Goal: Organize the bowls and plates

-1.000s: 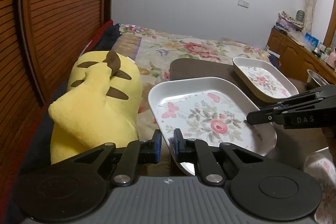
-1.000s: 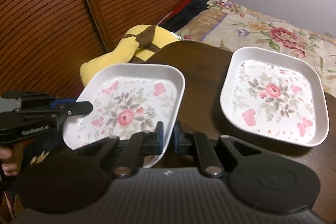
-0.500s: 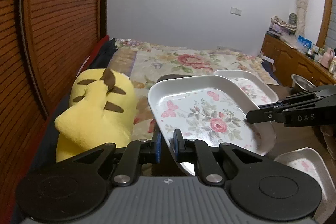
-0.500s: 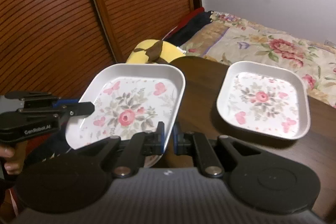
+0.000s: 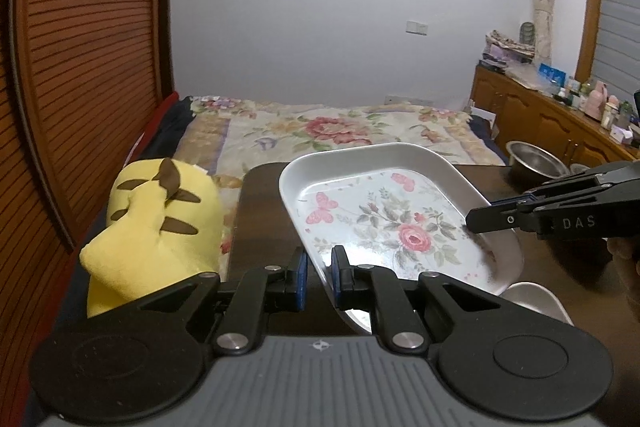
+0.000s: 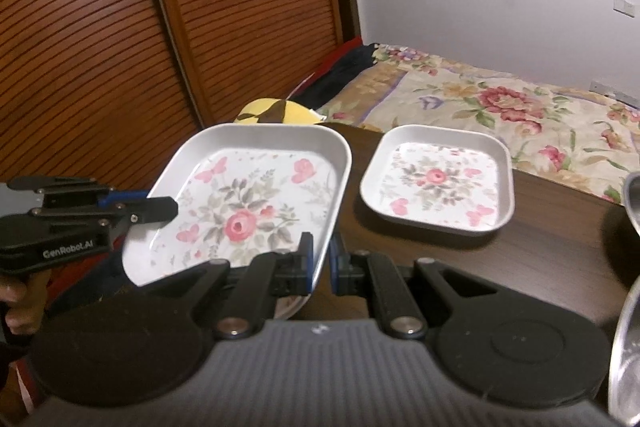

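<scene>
Change since earlier: both grippers have carried the large floral plate (image 5: 384, 223) up and further over the table; from the right wrist the second plate on the table now looks smaller and further off.
Landmark: dark wooden table (image 6: 560, 247), with all places given relative to it.
Large floral plate: held in the air above the table's near left part, tilted, touching neither the tabletop nor the other plate.
Left gripper (image 5: 319, 281): fingers closed together on the plate's near rim, which sits pinched between the blue pads. From the right wrist it shows as a black claw (image 6: 160, 209) clamped on the plate's left edge.
Right gripper (image 6: 321, 267): fingers pressed onto the plate's near right rim. From the left wrist it shows as a black claw (image 5: 480, 221) gripping the plate's right edge.
Second floral plate (image 6: 438, 179): flat on the table, toward its far side, just right of the raised plate and apart from it.
Third white dish (image 5: 536, 301): only a rim shows, on the table's near side, below the raised plate.
Metal bowl (image 5: 534, 159): on the far right part of the table.
Yellow plush toy (image 5: 156, 231): off the table's left edge, lying beside it.
Bed with flowered cover (image 6: 500, 103): beyond the table's far edge.
Slatted wooden doors (image 6: 160, 27): left of the table, behind the plush toy.
Person's hand (image 6: 20, 303): holding the left gripper's handle, off the table's near left corner.
</scene>
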### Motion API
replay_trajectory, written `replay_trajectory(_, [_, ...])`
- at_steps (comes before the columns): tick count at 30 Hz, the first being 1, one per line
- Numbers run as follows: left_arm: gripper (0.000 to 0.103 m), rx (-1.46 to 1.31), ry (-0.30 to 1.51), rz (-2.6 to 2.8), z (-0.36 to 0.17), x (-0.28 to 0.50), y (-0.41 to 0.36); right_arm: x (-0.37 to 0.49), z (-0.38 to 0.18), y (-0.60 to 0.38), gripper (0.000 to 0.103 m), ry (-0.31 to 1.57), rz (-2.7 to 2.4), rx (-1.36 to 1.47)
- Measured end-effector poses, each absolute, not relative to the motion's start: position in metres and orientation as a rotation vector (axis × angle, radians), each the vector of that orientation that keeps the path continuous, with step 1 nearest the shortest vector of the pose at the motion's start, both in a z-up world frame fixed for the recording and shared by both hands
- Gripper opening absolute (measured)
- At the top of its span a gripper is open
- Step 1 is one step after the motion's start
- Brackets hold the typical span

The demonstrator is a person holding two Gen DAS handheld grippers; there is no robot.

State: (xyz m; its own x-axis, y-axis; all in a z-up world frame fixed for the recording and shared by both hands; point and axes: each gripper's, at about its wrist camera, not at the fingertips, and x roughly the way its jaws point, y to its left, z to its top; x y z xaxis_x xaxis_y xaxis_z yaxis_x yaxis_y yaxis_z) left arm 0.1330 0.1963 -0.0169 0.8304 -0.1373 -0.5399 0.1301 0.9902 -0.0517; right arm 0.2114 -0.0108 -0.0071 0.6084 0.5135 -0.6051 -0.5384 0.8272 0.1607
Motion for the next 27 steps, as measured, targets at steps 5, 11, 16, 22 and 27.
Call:
replay_trajectory(5, [0.014, -0.001, 0.563, -0.159, -0.012, 0.126, 0.183, 0.201, -0.006, -0.026, 0.010, 0.670, 0.590, -0.026])
replay_trajectory(11, [0.014, 0.011, 0.550, -0.178, -0.008, 0.117, 0.169, 0.187, -0.004, -0.041, 0.010, 0.652, 0.576, -0.018])
replay_trajectory(16, [0.014, 0.018, 0.540, -0.194, -0.006, 0.108, 0.159, 0.176, -0.003, -0.052, 0.010, 0.642, 0.562, -0.005])
replay_trajectory(22, [0.014, 0.027, 0.539, -0.213, -0.005, 0.100, 0.146, 0.164, -0.007, -0.067, 0.010, 0.634, 0.552, 0.011])
replay_trajectory(27, [0.014, 0.023, 0.547, -0.230, -0.009, 0.095, 0.139, 0.157, -0.010, -0.076, 0.010, 0.634, 0.544, 0.022])
